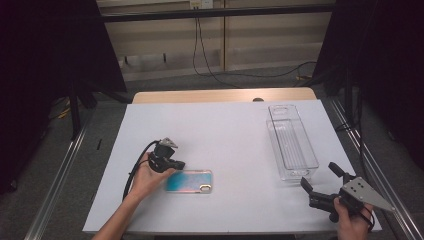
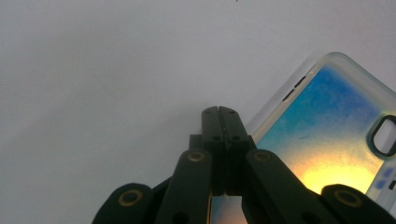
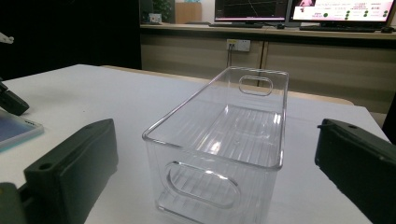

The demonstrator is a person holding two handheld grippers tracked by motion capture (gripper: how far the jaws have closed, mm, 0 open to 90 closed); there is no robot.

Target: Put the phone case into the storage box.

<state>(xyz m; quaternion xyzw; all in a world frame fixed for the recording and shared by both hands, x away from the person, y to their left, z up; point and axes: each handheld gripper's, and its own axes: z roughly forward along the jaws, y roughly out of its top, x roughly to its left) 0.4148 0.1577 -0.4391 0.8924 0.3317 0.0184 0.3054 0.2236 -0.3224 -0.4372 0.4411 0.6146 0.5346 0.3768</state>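
Observation:
A phone case (image 1: 190,181) with a blue-to-yellow back lies flat on the white table (image 1: 225,130), left of centre near the front. My left gripper (image 1: 174,164) sits at the case's left end, and a hand holds it. In the left gripper view its jaws (image 2: 222,114) are shut together, with nothing seen between them. The case (image 2: 327,135) lies just right of and under them. A clear plastic bin (image 1: 291,141) stands empty at the right. My right gripper (image 1: 320,176) is open near the bin's near end. In the right gripper view the bin (image 3: 224,140) stands between its spread jaws (image 3: 212,135).
The white sheet covers a wooden table whose far edge (image 1: 225,95) shows at the back. Metal rails (image 1: 60,170) run along both sides on the floor, and cables (image 1: 210,70) hang behind. In the right gripper view, monitors (image 3: 299,9) stand on a far bench.

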